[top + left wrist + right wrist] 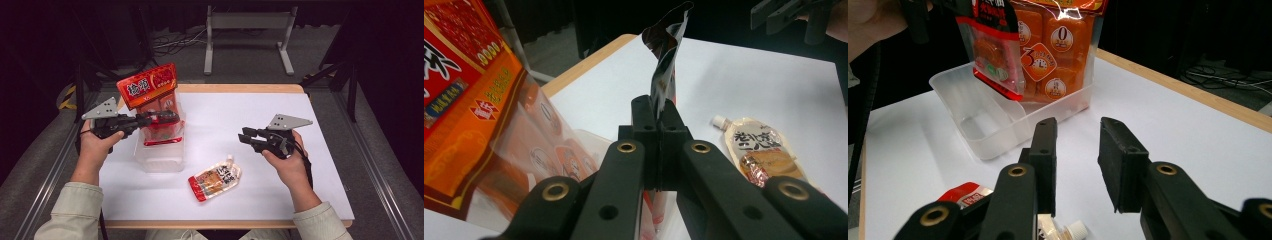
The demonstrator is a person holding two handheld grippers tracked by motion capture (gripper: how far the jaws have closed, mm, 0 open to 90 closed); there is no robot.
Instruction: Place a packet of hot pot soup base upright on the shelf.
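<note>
1. High view: left gripper, jaws pinching small red pouch over clear tray; large orange bag stands in it.
2. Left gripper view: jaws pressed together on the pouch's edge; its label is turned away.
3. Right gripper view: right gripper, jaws spread, empty; spouted pouch cut off on the desk.

Orange snack bag is showing round badges reading "0" and "3" with a clock. Its red header is carrying big Chinese characters, as is the spouted pouch; neither legible.

A lab – dark curtains, floor cables, metal frame.
</note>
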